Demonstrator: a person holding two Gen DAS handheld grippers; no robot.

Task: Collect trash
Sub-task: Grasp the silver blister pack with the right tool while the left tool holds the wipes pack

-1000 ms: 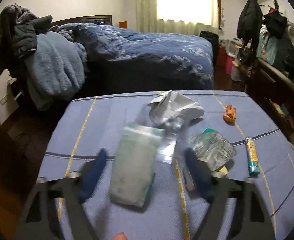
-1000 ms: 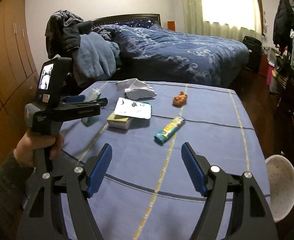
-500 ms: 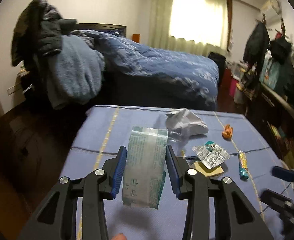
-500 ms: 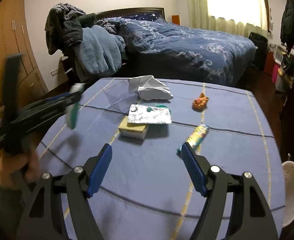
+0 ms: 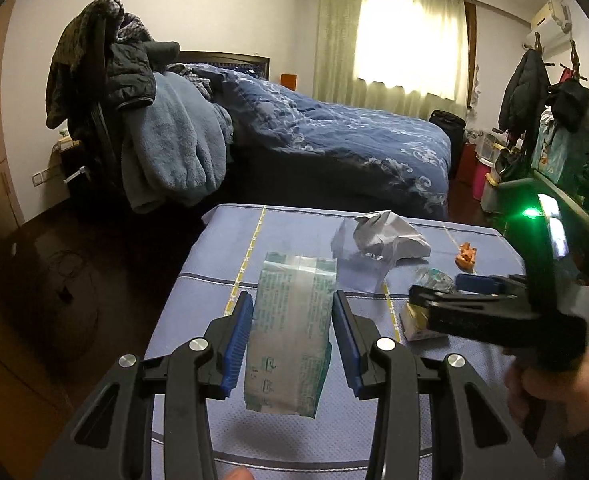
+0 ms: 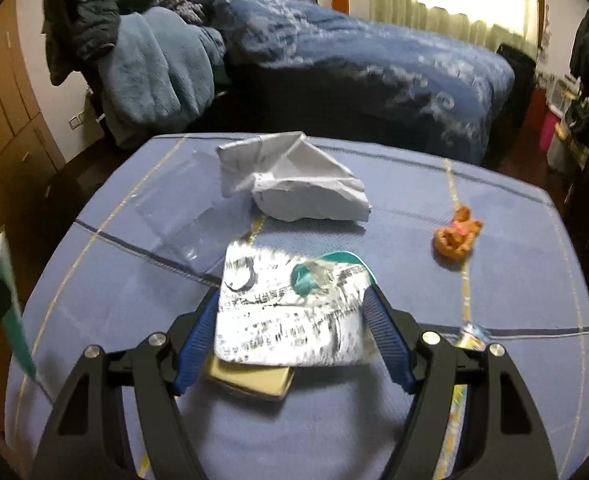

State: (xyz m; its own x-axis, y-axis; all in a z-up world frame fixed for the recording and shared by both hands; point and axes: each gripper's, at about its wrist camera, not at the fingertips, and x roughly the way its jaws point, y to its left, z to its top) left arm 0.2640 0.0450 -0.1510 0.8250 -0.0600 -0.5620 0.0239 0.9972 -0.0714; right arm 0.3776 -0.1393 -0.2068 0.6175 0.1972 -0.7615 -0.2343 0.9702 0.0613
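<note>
While the left gripper's (image 5: 293, 334) jaws clench a crinkly green-printed plastic packet (image 5: 290, 332), the right gripper's (image 6: 293, 330) released jaws flank a crumpled silvery foil blister sheet (image 6: 290, 314).

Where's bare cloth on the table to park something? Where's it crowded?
Free: the right side of the table, between the orange toy and the edge; the near strip below the yellow pad; the left margin beside the clear plastic sheet. Crowded: centre, where crumpled paper, foil pack and pad bunch together.
</note>
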